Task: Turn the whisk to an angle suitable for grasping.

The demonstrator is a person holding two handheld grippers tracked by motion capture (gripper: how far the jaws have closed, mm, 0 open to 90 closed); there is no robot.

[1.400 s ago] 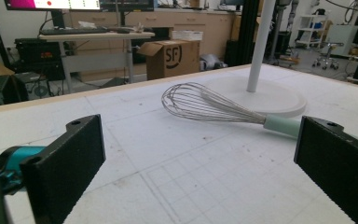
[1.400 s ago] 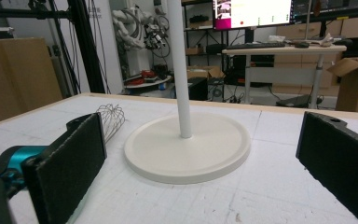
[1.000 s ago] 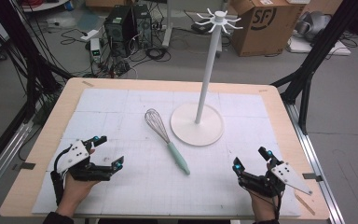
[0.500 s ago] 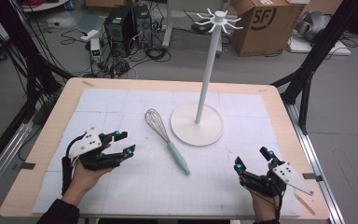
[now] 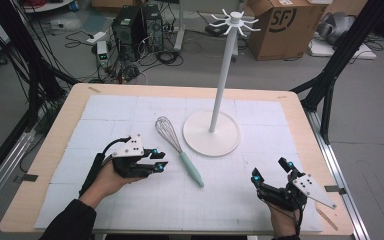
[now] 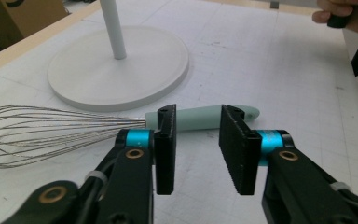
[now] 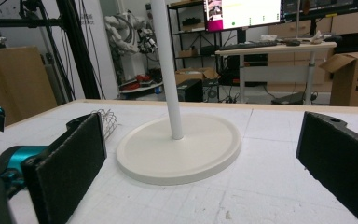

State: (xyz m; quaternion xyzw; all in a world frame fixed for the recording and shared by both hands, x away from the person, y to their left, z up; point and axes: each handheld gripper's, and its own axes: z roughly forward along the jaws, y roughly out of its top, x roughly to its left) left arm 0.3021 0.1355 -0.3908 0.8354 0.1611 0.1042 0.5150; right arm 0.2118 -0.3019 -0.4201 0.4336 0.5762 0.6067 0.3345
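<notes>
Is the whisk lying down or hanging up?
Lying down. The whisk rests flat on the white mat, beside the stand's base, not on its hooks.

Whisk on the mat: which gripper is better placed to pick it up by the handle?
Left. The left gripper is open, just beside the whisk, its jaws lined up on the green handle. The right gripper, also open, sits farther off near the table's front edge.

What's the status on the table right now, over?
Left gripper open, lined up on the whisk handle, not gripping. Right gripper open, idle near the table edge. Whisk flat beside the white stand. Nothing in the way.
</notes>
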